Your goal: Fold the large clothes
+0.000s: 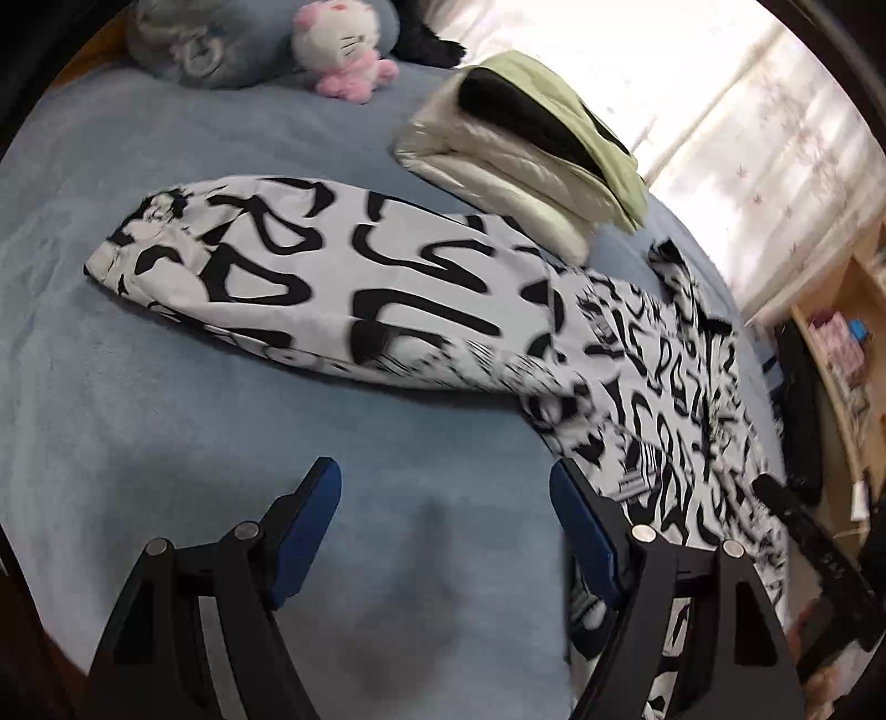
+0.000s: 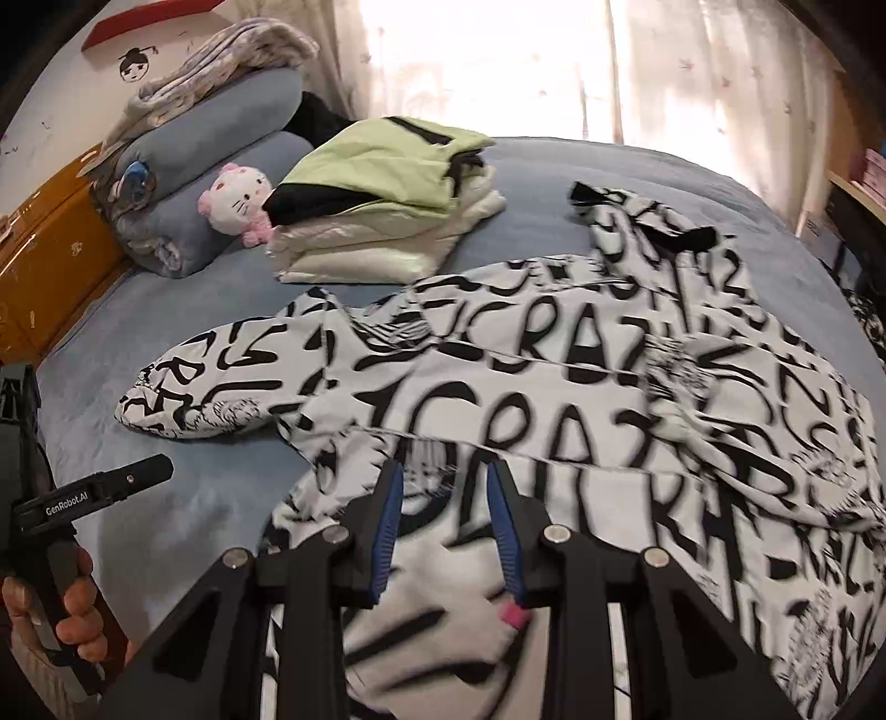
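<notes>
A large white jacket with black lettering (image 2: 554, 387) lies spread on the blue bed (image 2: 194, 498). One sleeve (image 2: 221, 382) stretches out to the left. In the left wrist view that sleeve (image 1: 360, 288) runs across the middle and the body (image 1: 681, 387) lies to the right. My left gripper (image 1: 443, 471) hovers wide open over bare sheet (image 1: 166, 387), its right finger at the jacket's edge, with nothing between the fingers. My right gripper (image 2: 444, 471) is over the jacket's body, jaws a little apart, the pads not pressing on cloth.
A folded pile of green, black and cream clothes (image 2: 387, 221) (image 1: 526, 149) sits past the jacket. A pink and white plush cat (image 2: 235, 202) (image 1: 343, 50) leans on rolled blue bedding (image 2: 221, 144). A hand (image 2: 72, 609) holds the left gripper's handle. Shelves (image 1: 841, 343) stand beside the bed.
</notes>
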Demonstrator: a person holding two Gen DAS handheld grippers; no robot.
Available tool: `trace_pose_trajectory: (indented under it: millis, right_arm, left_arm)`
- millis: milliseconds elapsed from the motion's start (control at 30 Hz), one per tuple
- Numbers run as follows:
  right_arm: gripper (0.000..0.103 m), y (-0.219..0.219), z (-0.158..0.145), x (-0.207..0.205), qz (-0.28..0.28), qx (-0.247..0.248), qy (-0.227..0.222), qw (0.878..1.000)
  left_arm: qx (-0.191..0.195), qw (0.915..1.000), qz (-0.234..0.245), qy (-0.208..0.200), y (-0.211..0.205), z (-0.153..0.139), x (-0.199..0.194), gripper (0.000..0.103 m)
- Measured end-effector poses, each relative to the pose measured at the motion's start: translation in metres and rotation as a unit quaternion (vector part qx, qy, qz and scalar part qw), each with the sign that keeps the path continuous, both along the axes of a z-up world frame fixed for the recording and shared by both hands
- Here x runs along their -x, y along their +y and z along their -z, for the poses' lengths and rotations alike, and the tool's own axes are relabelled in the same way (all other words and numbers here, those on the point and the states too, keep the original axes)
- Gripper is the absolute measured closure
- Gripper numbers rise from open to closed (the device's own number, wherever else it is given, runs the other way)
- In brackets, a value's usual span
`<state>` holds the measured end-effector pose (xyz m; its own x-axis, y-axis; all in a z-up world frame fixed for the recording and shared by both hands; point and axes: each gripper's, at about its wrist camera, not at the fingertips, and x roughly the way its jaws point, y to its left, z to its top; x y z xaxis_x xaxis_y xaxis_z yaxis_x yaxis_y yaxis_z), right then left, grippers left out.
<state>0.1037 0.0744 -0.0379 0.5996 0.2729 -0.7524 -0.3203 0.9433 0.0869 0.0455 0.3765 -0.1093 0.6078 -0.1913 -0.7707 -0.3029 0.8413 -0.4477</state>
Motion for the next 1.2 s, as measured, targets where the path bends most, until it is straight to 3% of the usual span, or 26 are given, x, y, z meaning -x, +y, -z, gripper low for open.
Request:
trace_pose_trajectory:
  millis: [200,433,667,700,733,800,833,1033,1200]
  right_arm:
    - [0.072,0.037,0.015,-0.022,-0.019,0.008,0.010,1.000]
    - [0.072,0.057,0.031,-0.039,-0.022,0.012,0.022,0.999]
    - [0.072,0.060,0.049,-0.049,-0.018,0.014,0.045,0.999]
    - [0.072,0.060,0.051,-0.049,-0.018,0.014,0.047,0.999]
    - [0.072,0.060,0.052,-0.050,-0.017,0.013,0.049,0.999]
    - [0.072,0.059,0.055,-0.050,-0.017,0.011,0.053,0.998]
    - [0.072,0.058,0.056,-0.050,-0.016,0.008,0.055,0.998]
    - [0.072,0.044,0.053,-0.047,-0.006,-0.011,0.058,0.998]
    - [0.072,0.011,0.034,-0.042,0.013,-0.037,0.041,0.998]
  left_arm:
    - [0.051,0.9978,-0.040,-0.017,0.048,0.025,-0.001,0.027]
    - [0.112,0.9896,-0.087,-0.026,0.092,0.059,-0.007,0.027]
    - [0.093,0.9880,-0.120,-0.029,0.120,0.072,-0.033,0.028]
    - [0.090,0.9877,-0.125,-0.026,0.123,0.074,-0.036,0.041]
    - [0.081,0.9876,-0.133,-0.021,0.125,0.076,-0.040,0.068]
    - [0.046,0.9878,-0.148,0.007,0.123,0.080,-0.048,0.096]
    - [0.040,0.9872,-0.154,0.007,0.122,0.080,-0.048,0.098]
    - [-0.040,0.9855,-0.145,-0.077,0.077,0.021,-0.028,0.099]
    - [-0.096,0.9800,-0.066,-0.162,-0.003,-0.059,-0.030,0.099]
